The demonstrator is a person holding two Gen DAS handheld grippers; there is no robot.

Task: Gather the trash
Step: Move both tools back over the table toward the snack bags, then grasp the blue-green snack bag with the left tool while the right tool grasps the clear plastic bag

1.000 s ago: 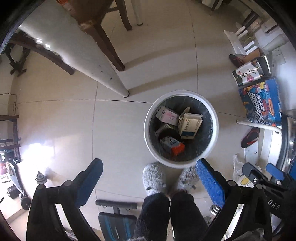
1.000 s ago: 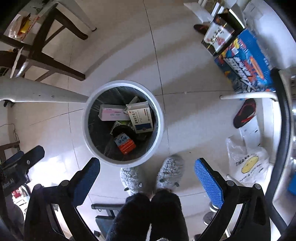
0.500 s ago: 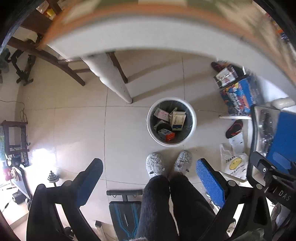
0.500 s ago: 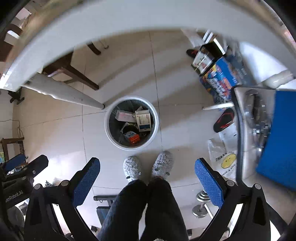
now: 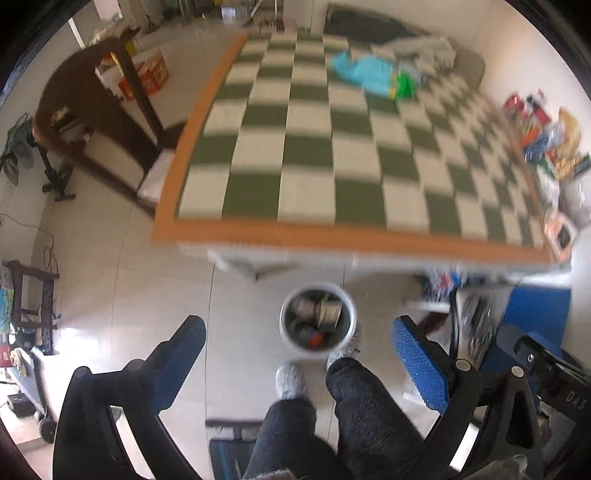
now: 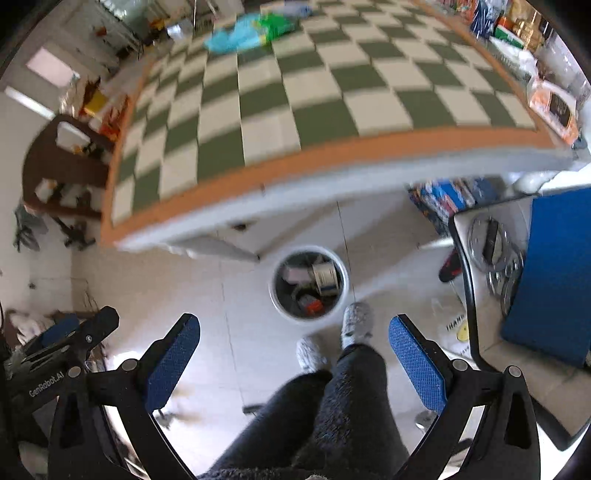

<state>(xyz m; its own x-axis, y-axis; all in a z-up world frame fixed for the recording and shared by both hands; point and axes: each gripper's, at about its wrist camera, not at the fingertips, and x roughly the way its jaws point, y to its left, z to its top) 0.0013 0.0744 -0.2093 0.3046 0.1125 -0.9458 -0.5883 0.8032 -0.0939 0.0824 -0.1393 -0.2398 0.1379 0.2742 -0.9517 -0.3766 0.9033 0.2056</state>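
A white trash bin (image 5: 318,320) (image 6: 309,282) stands on the tiled floor below the table edge, holding several boxes and an orange-capped item. My left gripper (image 5: 299,354) is open and empty, high above the floor. My right gripper (image 6: 295,350) is also open and empty. On the far side of the green-and-white checkered table (image 5: 314,147) (image 6: 295,92) lies a blue and green bag (image 5: 373,75) (image 6: 255,27). Packets and boxes (image 5: 543,136) (image 6: 517,33) crowd the table's right edge.
A person's dark-trousered legs (image 5: 332,417) and grey slippers (image 6: 354,321) stand right by the bin. A dark wooden chair (image 5: 96,122) is left of the table. A side table with a blue pad (image 6: 554,273) is at the right. Both views are blurred.
Both grippers have risen from close over the bin to above table height and tilted forward; the checkered tabletop now fills the upper view. Both stayed open and empty.
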